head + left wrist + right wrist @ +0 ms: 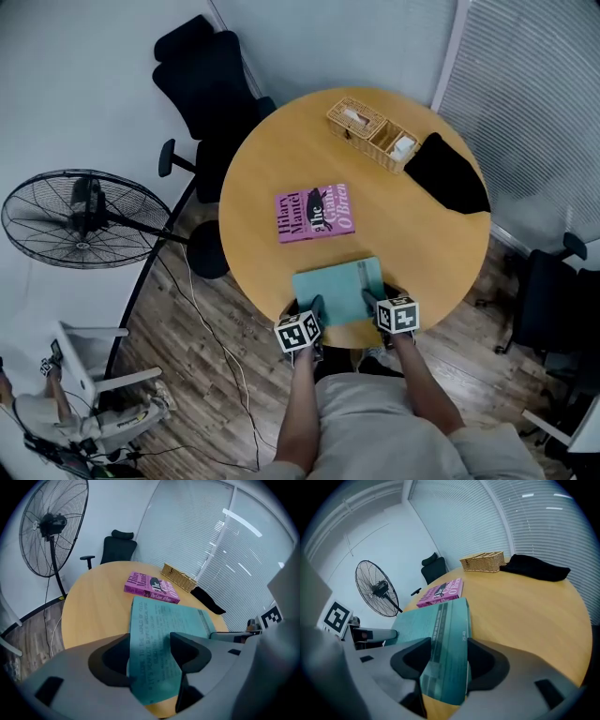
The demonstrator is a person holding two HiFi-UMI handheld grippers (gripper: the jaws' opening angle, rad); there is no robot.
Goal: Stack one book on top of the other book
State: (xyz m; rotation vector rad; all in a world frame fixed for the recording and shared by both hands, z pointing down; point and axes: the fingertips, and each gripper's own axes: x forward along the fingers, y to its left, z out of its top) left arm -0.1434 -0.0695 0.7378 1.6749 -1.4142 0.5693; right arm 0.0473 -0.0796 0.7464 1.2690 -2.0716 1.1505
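Note:
A teal book (339,289) lies at the near edge of the round wooden table (258,178), its near end slightly raised. My left gripper (315,307) is shut on its near left corner and my right gripper (371,303) is shut on its near right corner. In the left gripper view the teal book (159,630) runs between the two jaws of the left gripper (151,660). In the right gripper view the book's spine side (446,634) sits between the jaws of the right gripper (447,660). A pink book (315,213) lies flat just beyond it, a small gap apart.
A wicker basket (370,133) and a black cloth (448,173) sit at the table's far right. A black office chair (208,75) stands behind the table and a floor fan (80,217) to the left. Another chair (553,300) is on the right.

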